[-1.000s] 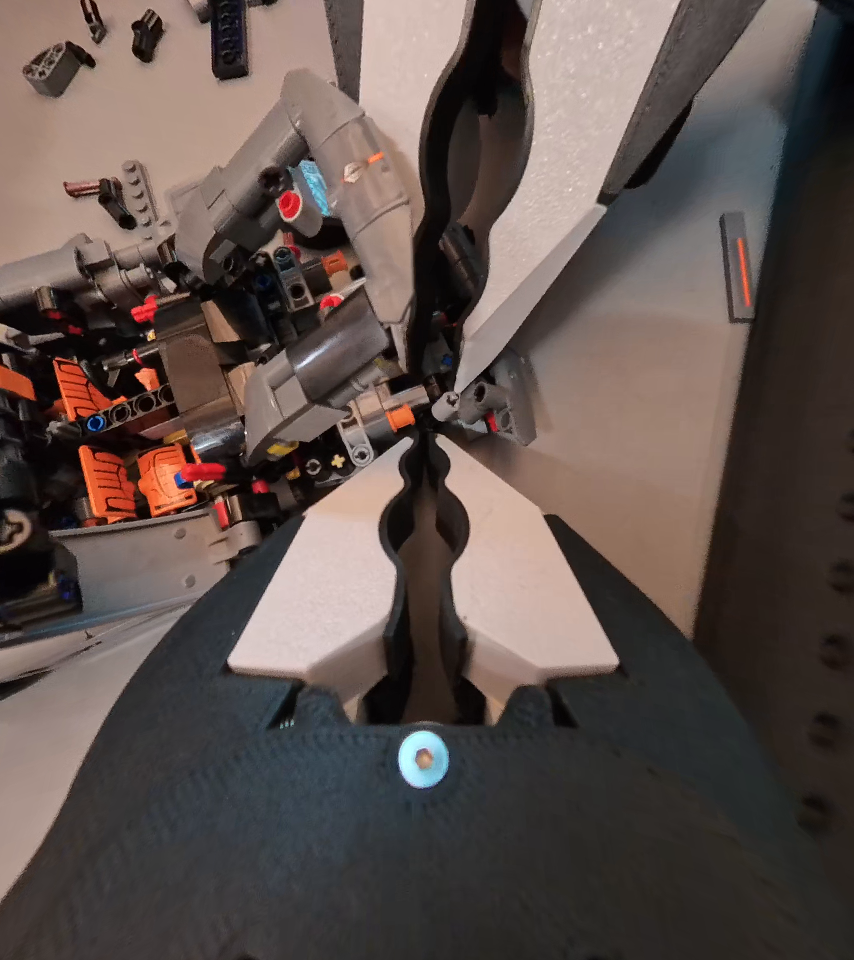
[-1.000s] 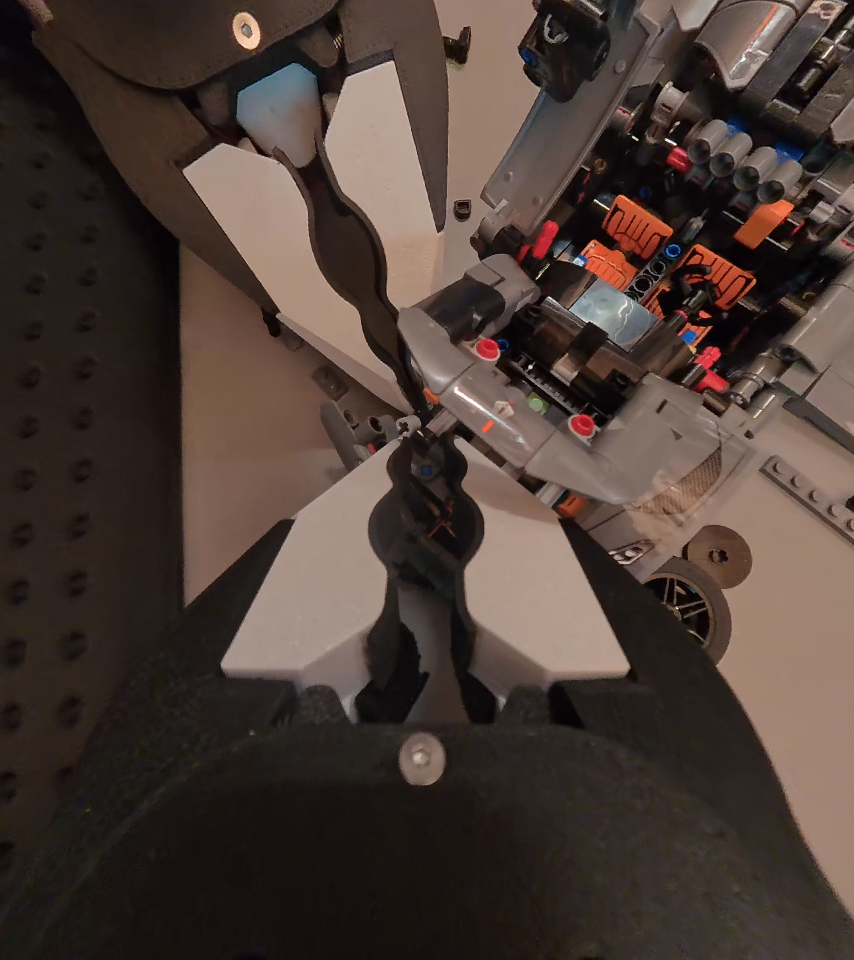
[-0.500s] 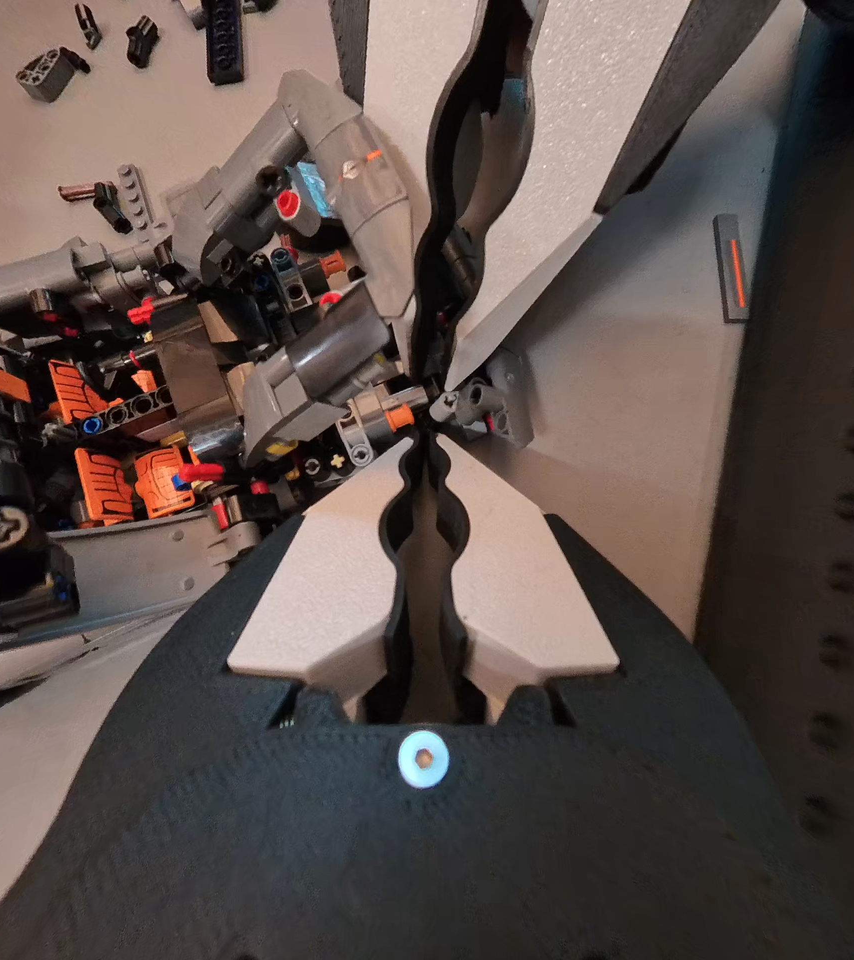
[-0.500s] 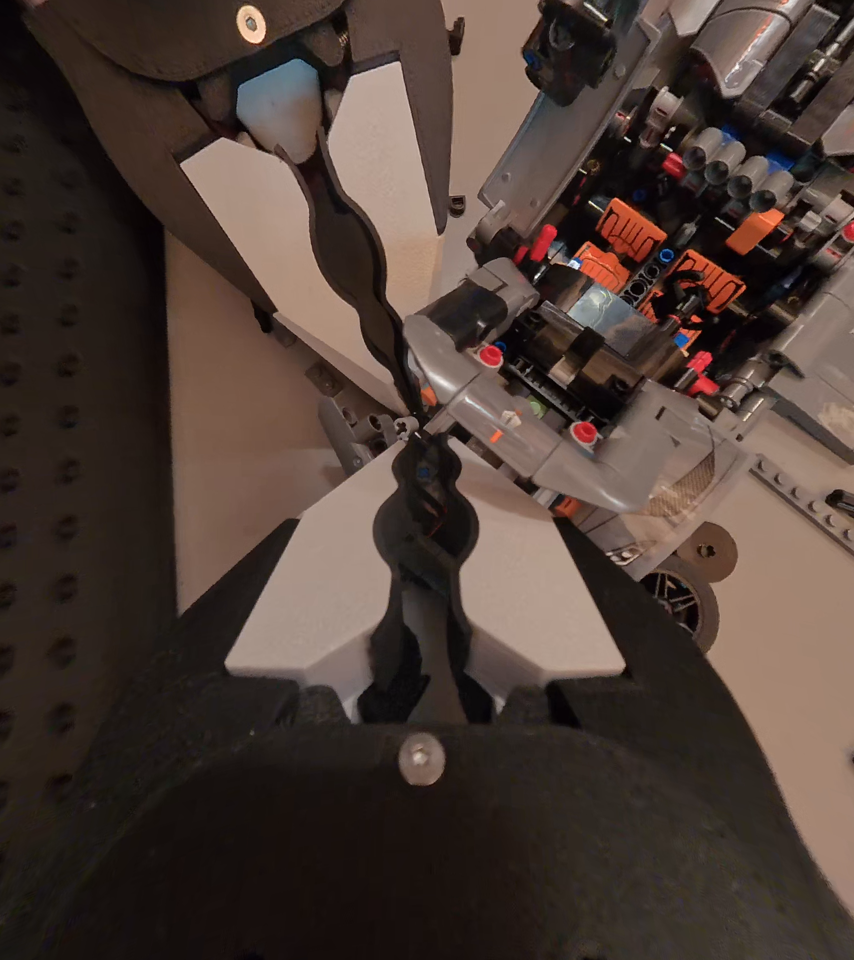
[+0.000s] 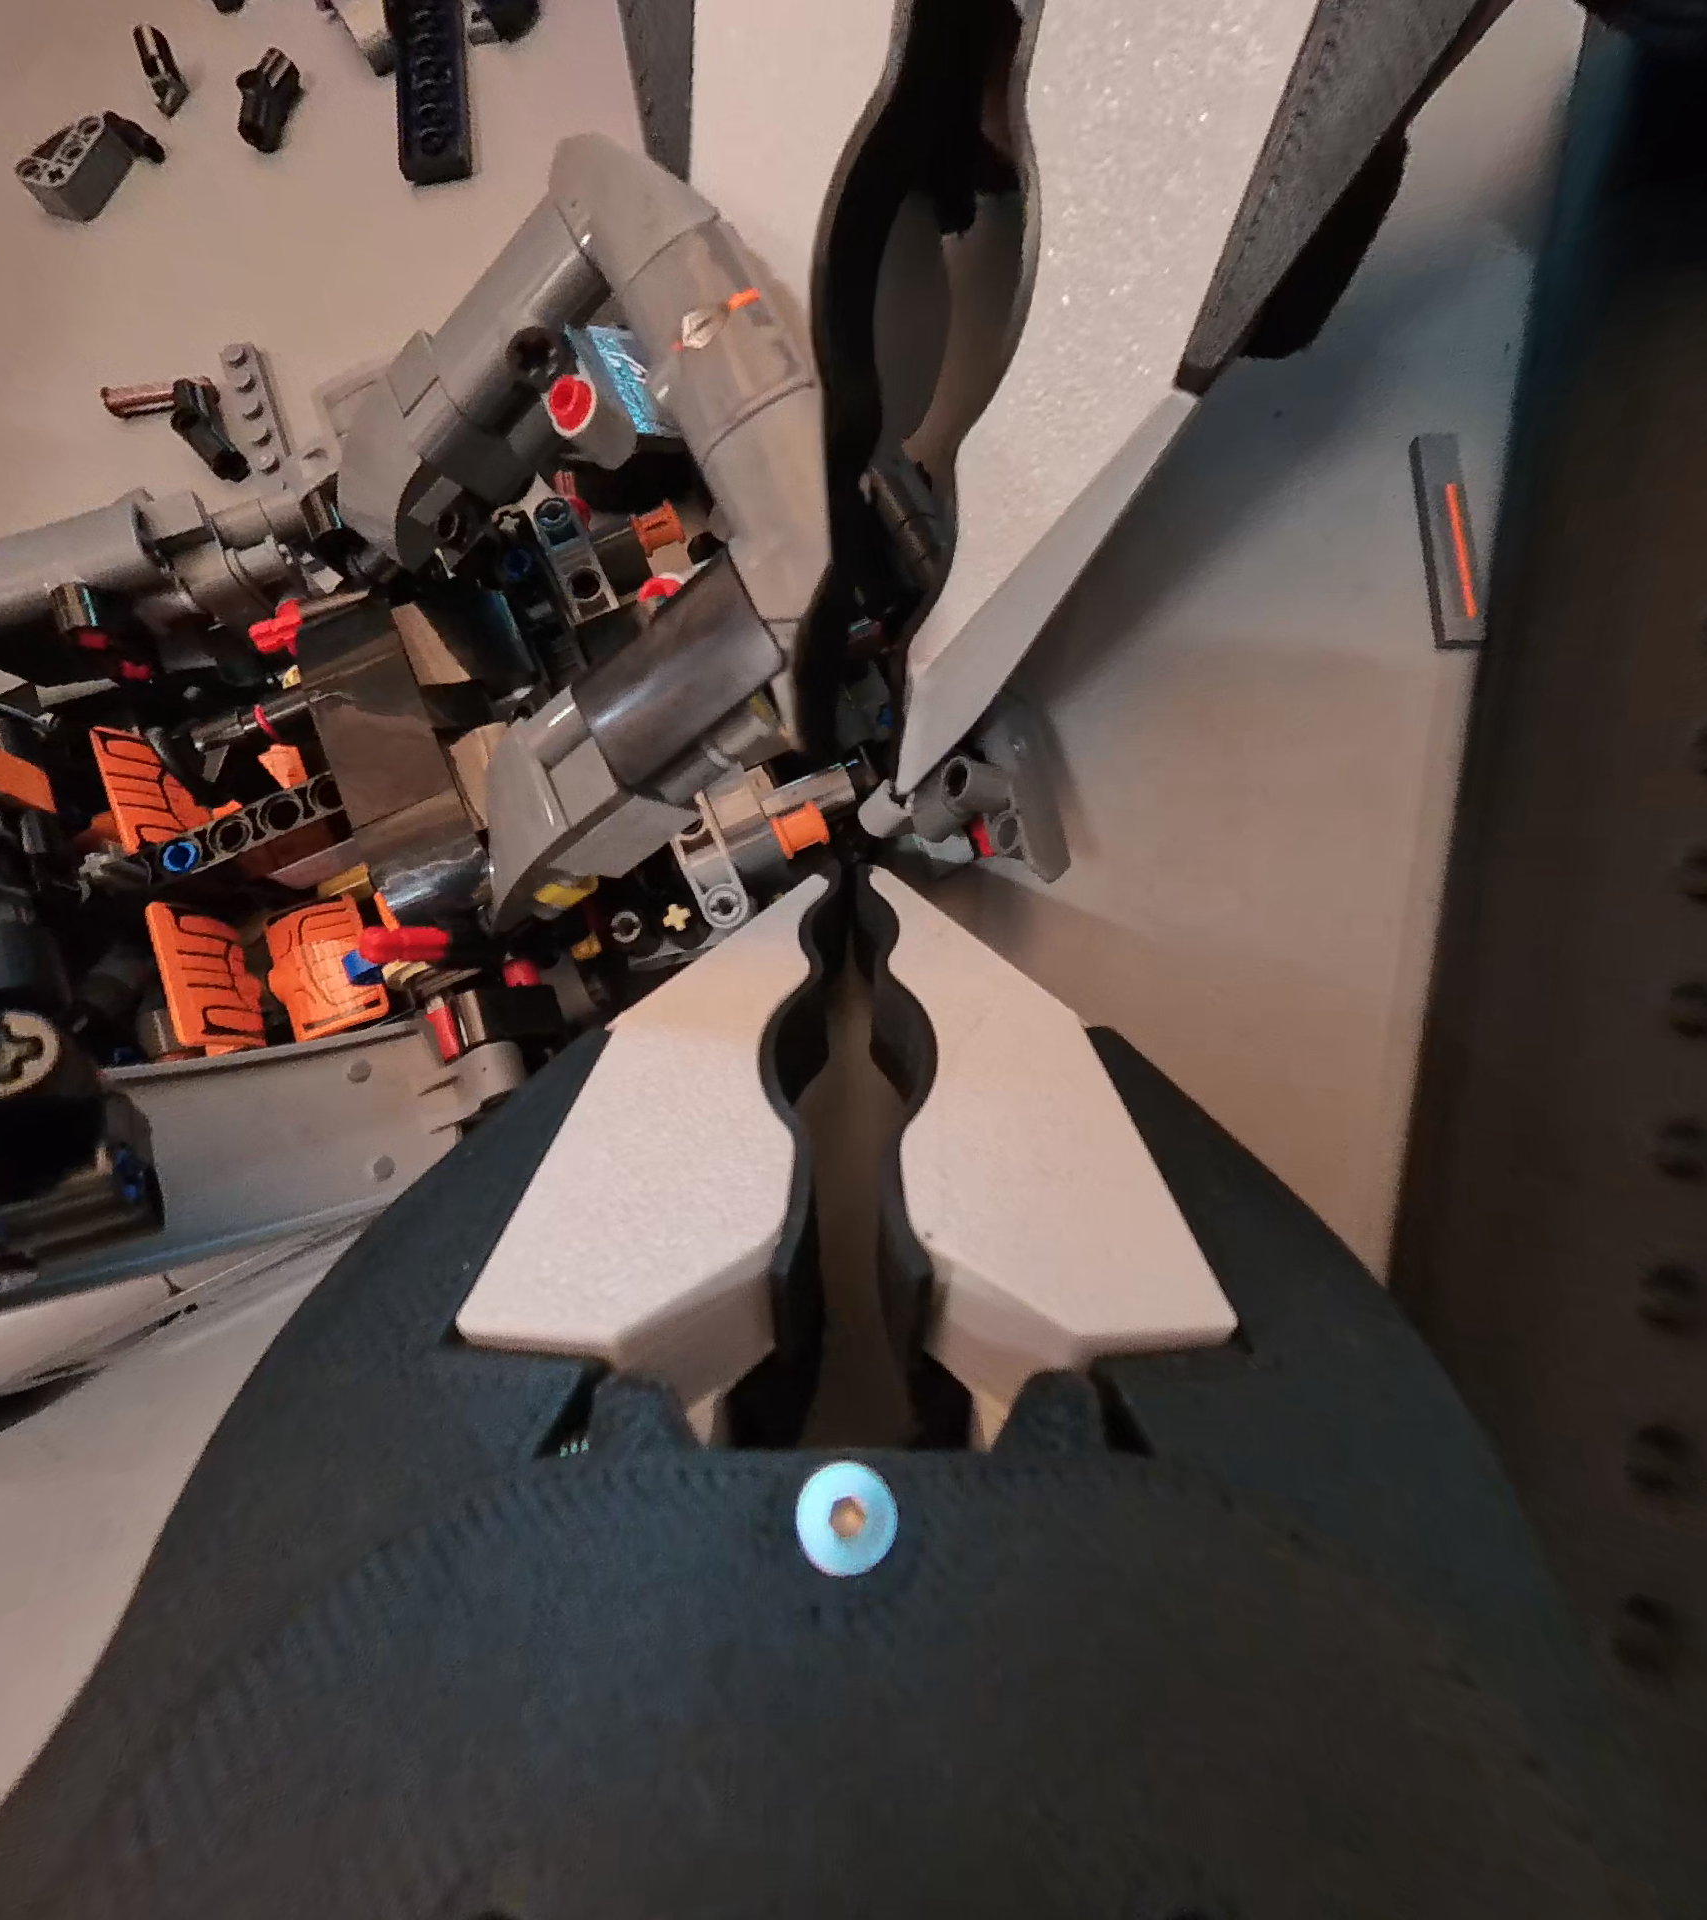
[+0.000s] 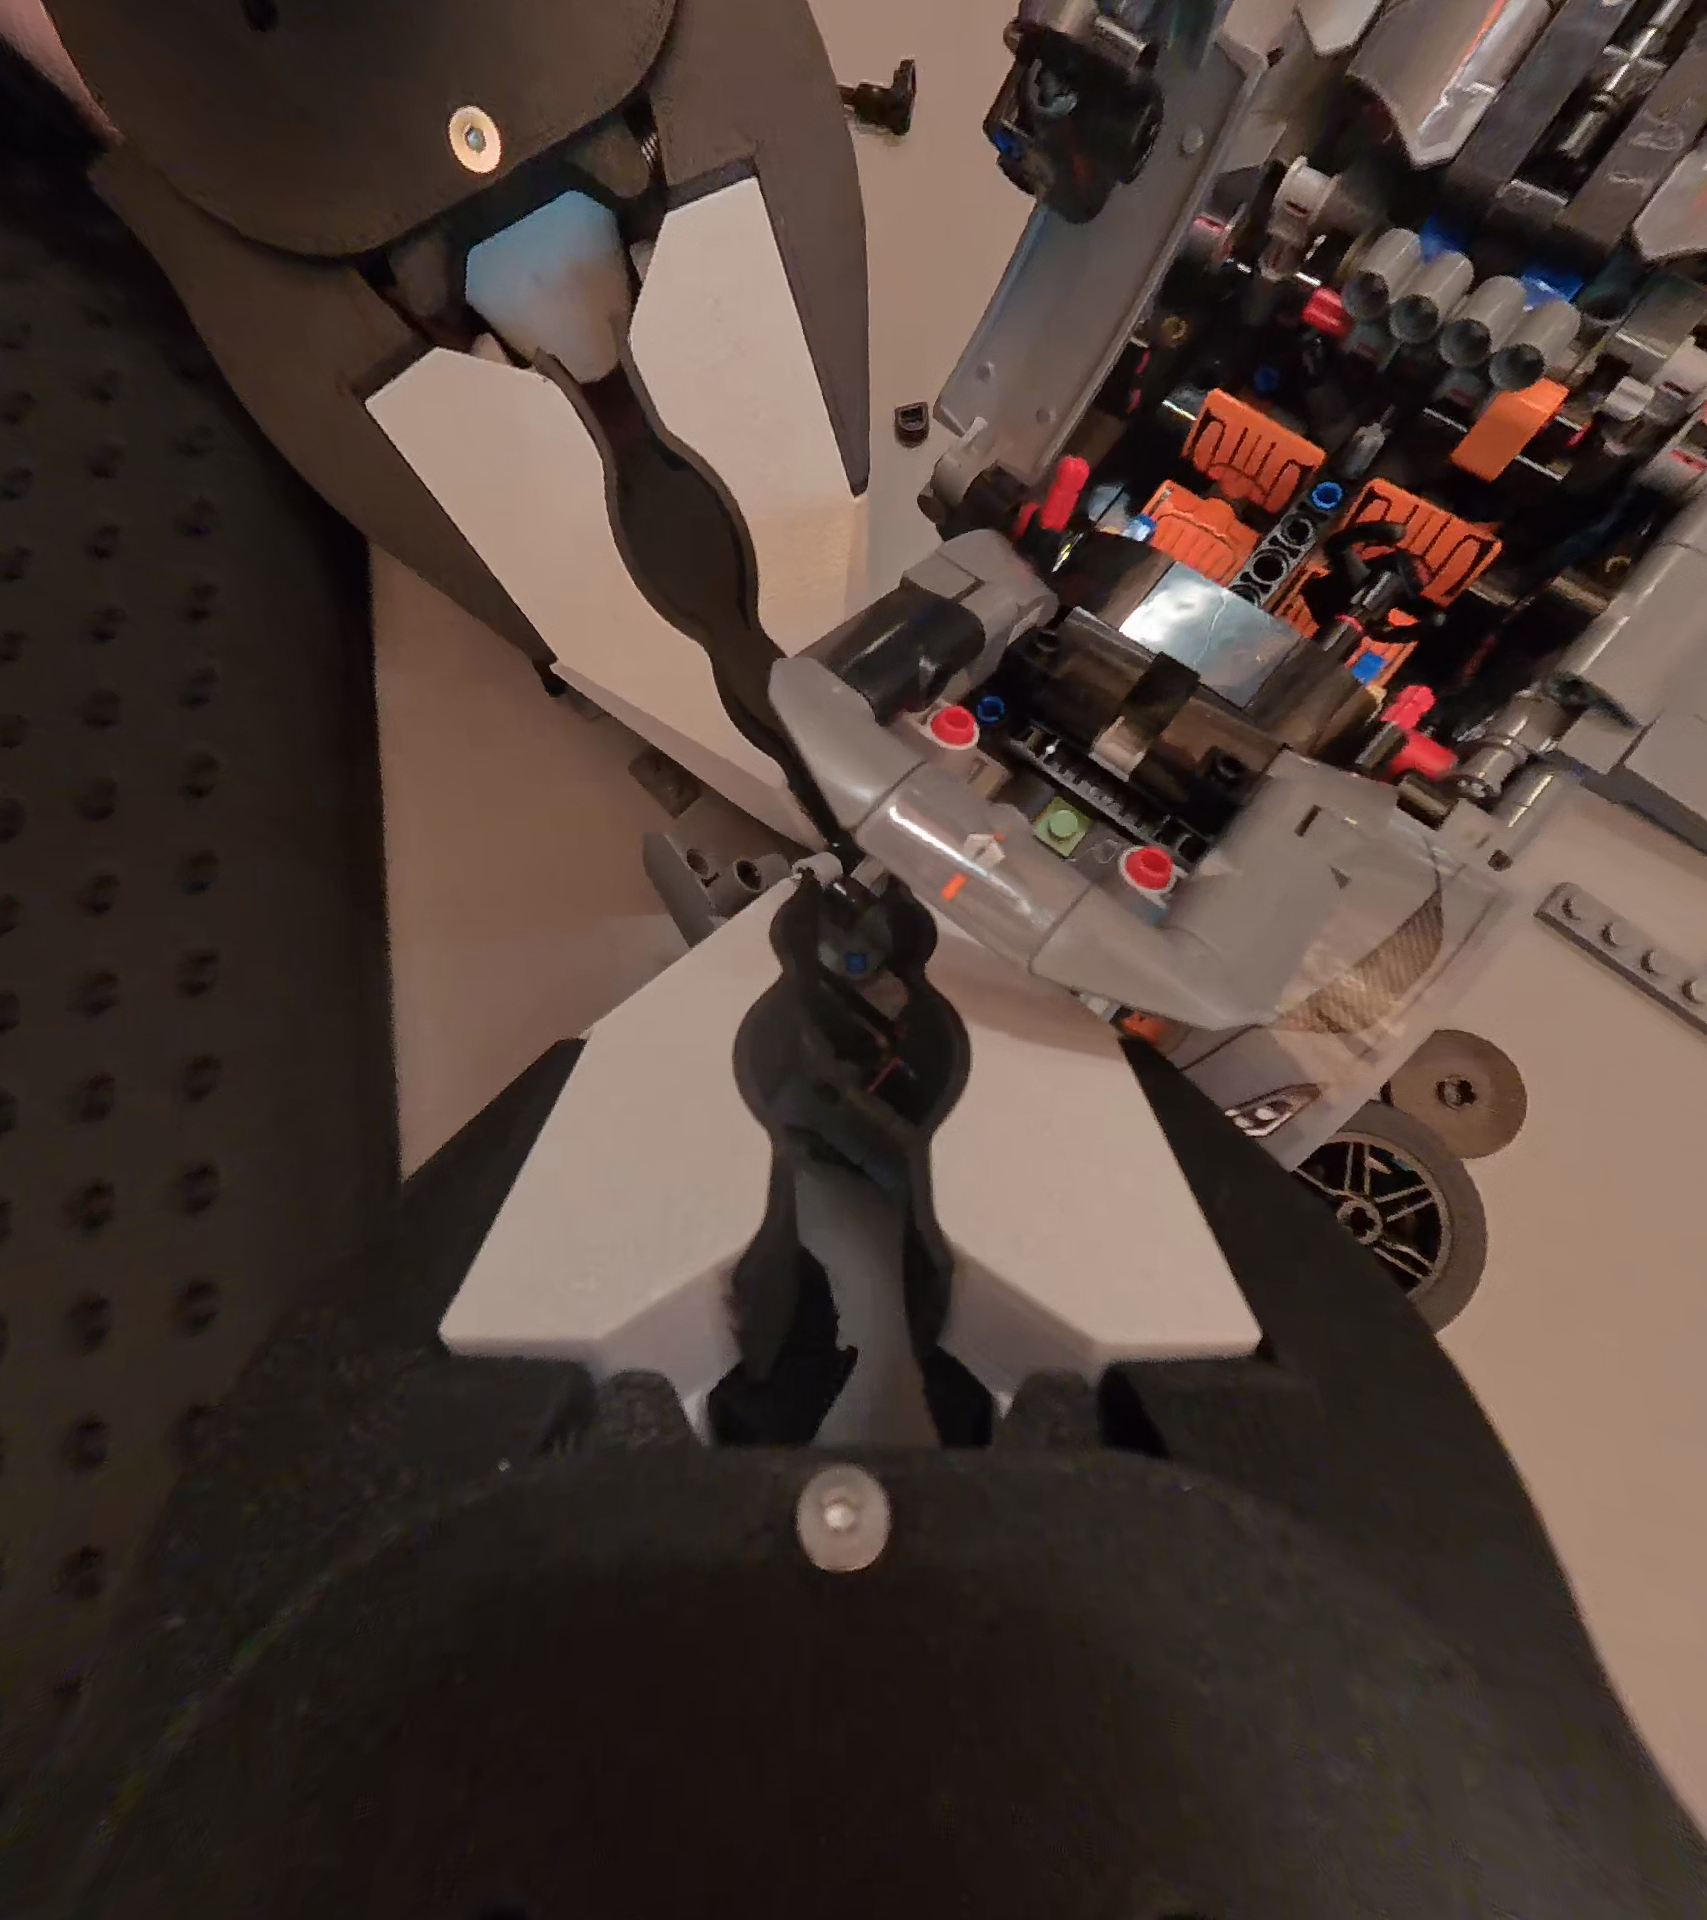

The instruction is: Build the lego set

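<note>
I am finding no legible text, numbers or brand marks; a small sticker on the grey Lego car model [image 5: 714, 343] is staying unreadable.

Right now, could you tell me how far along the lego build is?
Largely built: the grey car has body panels and orange interior. In hand: both the left gripper and the right gripper pinch at its front corner. Left: a loose wheel and scattered pieces.

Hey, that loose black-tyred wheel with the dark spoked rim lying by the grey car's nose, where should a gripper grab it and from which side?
Grip the black-tyred wheel across its tread, coming from the open table side, away from the grey car model. It seems to stand on edge with its spoked face showing, so the tyre's two opposite sides are free; the car's nose crowds the upper side.
</note>
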The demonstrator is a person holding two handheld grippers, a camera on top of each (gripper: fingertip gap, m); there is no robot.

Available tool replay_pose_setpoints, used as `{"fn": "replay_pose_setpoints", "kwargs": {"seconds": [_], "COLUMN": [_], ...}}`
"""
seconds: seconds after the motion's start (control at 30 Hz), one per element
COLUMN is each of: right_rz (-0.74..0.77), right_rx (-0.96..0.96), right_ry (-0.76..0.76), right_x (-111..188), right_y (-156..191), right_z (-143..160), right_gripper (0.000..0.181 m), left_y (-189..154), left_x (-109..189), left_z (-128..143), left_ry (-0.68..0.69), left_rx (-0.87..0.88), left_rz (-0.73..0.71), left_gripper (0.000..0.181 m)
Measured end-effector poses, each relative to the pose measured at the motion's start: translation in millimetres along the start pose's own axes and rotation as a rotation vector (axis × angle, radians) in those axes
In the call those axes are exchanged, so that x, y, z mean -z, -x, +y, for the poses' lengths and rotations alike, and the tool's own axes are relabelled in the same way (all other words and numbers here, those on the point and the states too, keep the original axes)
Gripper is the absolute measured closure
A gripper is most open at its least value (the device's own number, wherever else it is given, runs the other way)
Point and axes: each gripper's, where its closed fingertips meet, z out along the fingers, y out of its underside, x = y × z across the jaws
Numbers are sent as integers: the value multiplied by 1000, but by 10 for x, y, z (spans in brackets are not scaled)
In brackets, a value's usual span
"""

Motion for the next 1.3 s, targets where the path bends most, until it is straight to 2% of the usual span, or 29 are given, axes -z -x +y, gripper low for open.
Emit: {"fn": "replay_pose_setpoints", "kwargs": {"seconds": [0.43,0.6,1.07,1.3], "right_rz": [18,101,-14,-13], "right_rx": [74,116,-11,-11], "right_ry": [10,26,12,20], "right_x": [-19,-60,63,86], "right_y": [11,-58,-35,-26], "right_z": [-9,-43,88,140], "right_gripper": [177,181,173,173], "left_y": [1,-20,-47,-55], "left_x": [-10,-18,-28,-28], "left_z": [10,1,-11,-14], "left_ry": [16,22,9,5], "left_rx": [-2,-31,-56,-57], "left_rz": [-16,-22,-7,-4], "left_gripper": [181,181,181,181]}}
